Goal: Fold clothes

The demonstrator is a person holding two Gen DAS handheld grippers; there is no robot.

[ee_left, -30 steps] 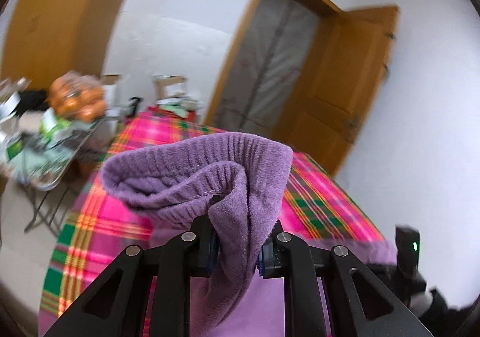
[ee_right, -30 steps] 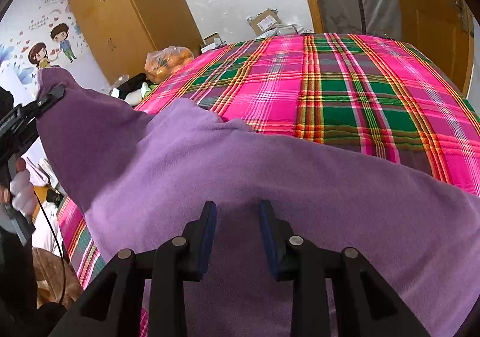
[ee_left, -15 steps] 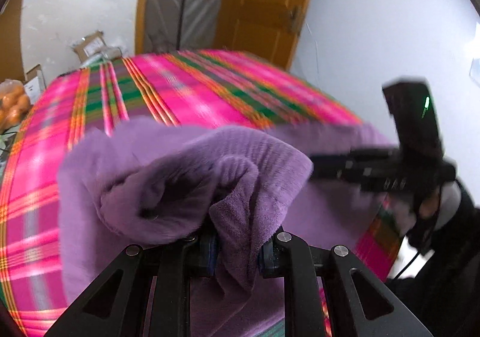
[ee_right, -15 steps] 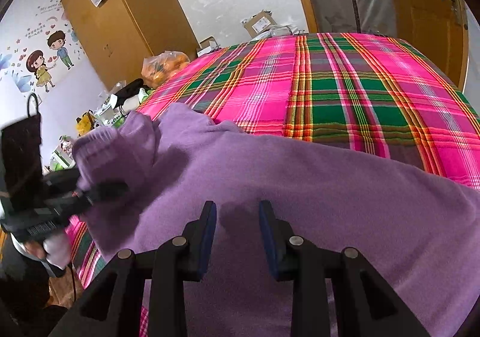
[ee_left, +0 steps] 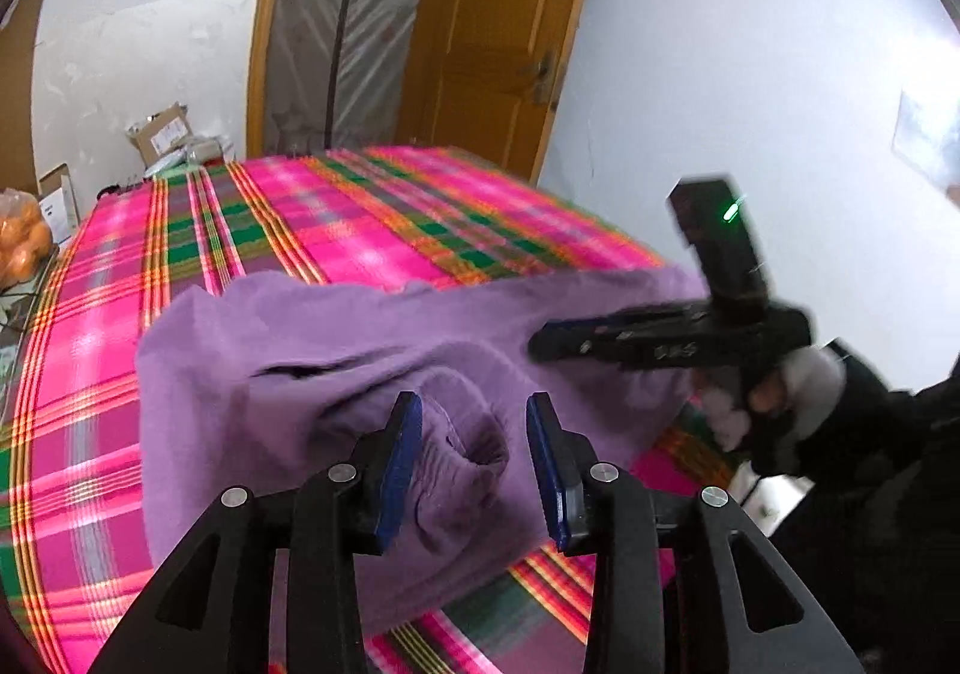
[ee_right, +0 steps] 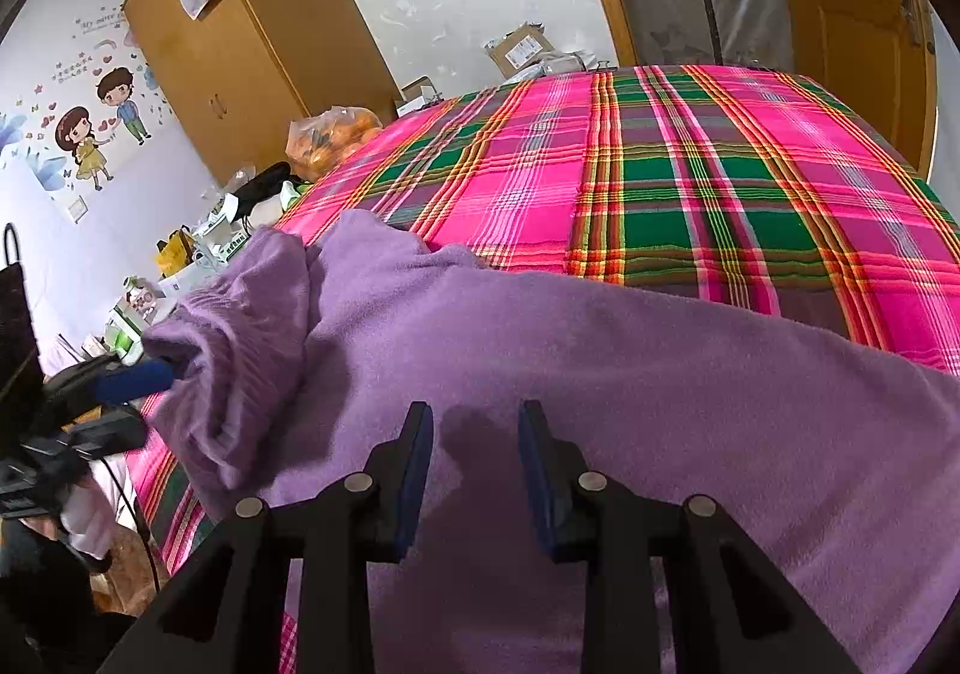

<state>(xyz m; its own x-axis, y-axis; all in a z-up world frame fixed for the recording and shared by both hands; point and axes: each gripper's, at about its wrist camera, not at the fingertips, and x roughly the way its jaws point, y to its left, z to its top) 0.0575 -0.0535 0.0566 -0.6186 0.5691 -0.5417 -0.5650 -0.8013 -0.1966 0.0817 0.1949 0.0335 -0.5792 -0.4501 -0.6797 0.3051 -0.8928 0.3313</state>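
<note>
A purple garment (ee_left: 336,350), soft and fleecy, lay spread across the near part of a bed covered with a pink, green and orange plaid blanket (ee_left: 372,230). The garment served as the landmark for everything else.

At the garment's near edge, the left tongs (ee_left: 474,434) stood released, their blue-padded fingers (ee_left: 399,458) wide apart on either side of a bunched, ribbed fold of the purple cloth, which sat loose between them without being pinched. In the right wrist view, that same ribbed fold (ee_right: 240,350) rose as a crumpled hump at the garment's left end, with the left tongs' blue pad beside it.

Over the garment's right side, the right tongs (ee_right: 474,464) hovered released too, fingers parted with only flat purple cloth showing in the gap; whether they touched the cloth could not be told. From the left wrist view they appeared as a blurred black tool (ee_left: 660,338) reaching over the garment's right edge, held by a hand (ee_left: 774,404) in a light glove and dark sleeve.

Beyond the garment, past the far end of the bed, stood an open wooden door (ee_left: 498,32) and cardboard boxes (ee_left: 162,134). To the garment's left, off the bed, sat a bag of oranges (ee_right: 330,140) before a wooden wardrobe (ee_right: 240,44).
</note>
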